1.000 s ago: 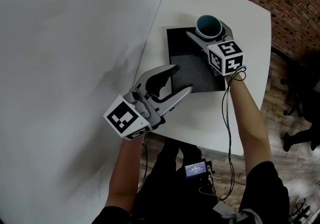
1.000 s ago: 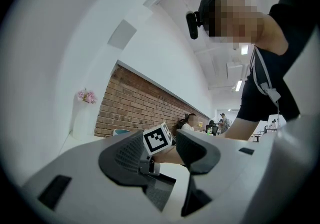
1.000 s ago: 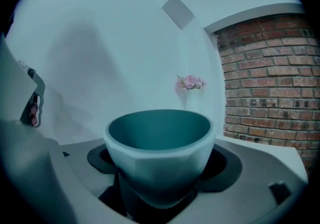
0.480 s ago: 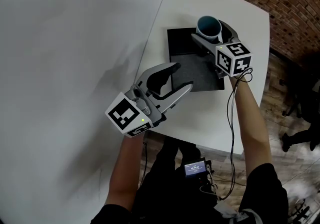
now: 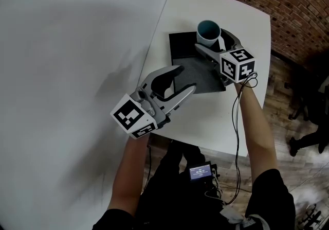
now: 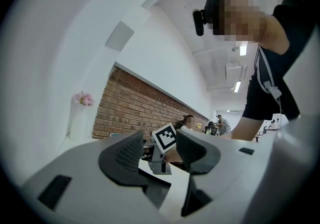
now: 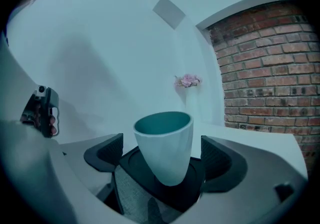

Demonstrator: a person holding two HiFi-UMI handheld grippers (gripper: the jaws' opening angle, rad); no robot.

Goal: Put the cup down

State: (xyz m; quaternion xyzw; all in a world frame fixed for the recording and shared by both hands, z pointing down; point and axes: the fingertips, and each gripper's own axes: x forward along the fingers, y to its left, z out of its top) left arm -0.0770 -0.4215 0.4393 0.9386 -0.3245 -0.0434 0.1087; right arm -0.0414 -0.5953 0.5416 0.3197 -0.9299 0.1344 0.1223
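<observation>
A white cup with a teal inside [image 5: 209,32] stands upright on the far corner of a black mat [image 5: 183,43] on the white table [image 5: 221,126]. My right gripper [image 5: 211,40] reaches around it, and its jaws have just been opening. In the right gripper view the cup [image 7: 165,143] stands between the two pads [image 7: 106,154] with a gap on each side, so my right gripper [image 7: 162,159] is open. My left gripper [image 5: 187,78] hovers over the table's near left side, half open and empty. In the left gripper view my left gripper [image 6: 160,155] has nothing between its jaws.
A white vase with pink flowers [image 7: 187,81] stands at the table's far end, against the white wall [image 5: 77,43] on the left. A brick wall [image 5: 288,2] lies beyond the table's right edge. People [image 6: 187,120] sit far off in the room.
The right gripper's jaws have spread off the cup and the gripper has drawn back a little toward me. The cup stays on the mat. The left gripper has not moved.
</observation>
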